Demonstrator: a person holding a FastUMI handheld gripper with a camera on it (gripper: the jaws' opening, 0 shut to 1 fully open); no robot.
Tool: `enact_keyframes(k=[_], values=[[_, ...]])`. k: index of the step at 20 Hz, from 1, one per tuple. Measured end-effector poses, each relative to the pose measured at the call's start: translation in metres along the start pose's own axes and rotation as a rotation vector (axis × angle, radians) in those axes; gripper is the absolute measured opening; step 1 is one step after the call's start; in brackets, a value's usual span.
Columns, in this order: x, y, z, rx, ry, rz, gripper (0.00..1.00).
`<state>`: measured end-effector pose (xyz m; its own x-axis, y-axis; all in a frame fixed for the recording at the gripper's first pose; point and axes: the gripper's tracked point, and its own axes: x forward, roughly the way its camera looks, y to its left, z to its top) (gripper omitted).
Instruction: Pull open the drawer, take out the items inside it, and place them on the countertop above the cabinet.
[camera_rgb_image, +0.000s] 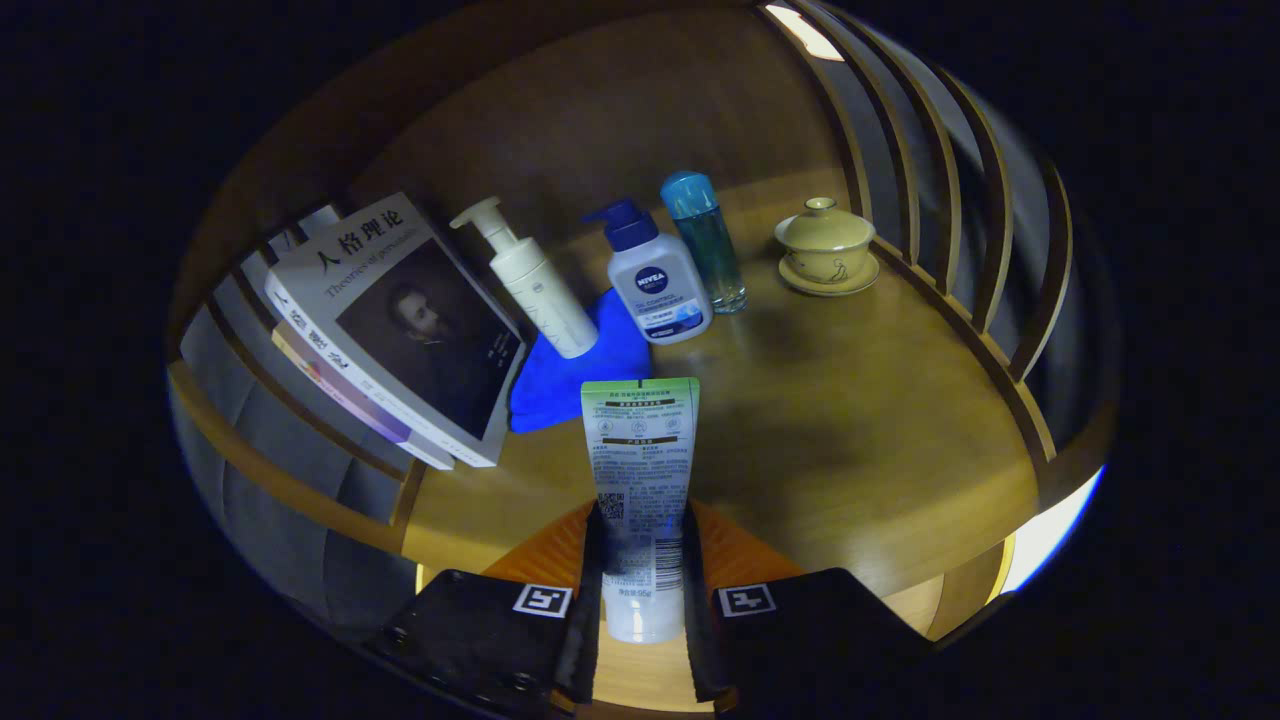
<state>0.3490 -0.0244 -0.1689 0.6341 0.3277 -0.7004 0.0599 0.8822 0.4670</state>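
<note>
1. Fingers of the gripper (643, 600) press on both sides of a tube (641, 490), so the tube is held tight between them.
2. Tube is held just above the near part of the countertop (860, 420); I cannot tell if it touches the wood.
3. Its long side runs from near to far, straight along the fingers. The white cap end is close, between the fingers, and the flat green end points far, toward the bottles.
4. Just past the flat end lies a blue cloth (575, 385).
5. On the left, some books (400, 330) lean against the side rail.
6. Farther back stand a cream pump bottle (530, 285), tipped toward the books, a white pump bottle with a blue top (655, 280), and a clear blue bottle (705, 240).
7. Far right sits a little yellow cup with a lid (826, 245) on its saucer.
8. My guess: the tube came out of the drawer and now needs to be set down and let go.
9. I cannot tell if more things wait in the drawer, or which bottles came from it.
</note>
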Motion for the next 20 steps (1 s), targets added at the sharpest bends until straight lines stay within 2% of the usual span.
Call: enact_keyframes(k=[8,13,16,20], values=[[0.024,0.002,-0.005,0.036,-0.001,-0.019,0.46],[0.015,0.014,0.004,0.022,-0.092,0.017,0.66],[-0.010,0.018,0.014,-0.052,-0.187,0.004,0.99],[-0.061,0.031,0.013,-0.193,-0.340,-0.012,0.98]])
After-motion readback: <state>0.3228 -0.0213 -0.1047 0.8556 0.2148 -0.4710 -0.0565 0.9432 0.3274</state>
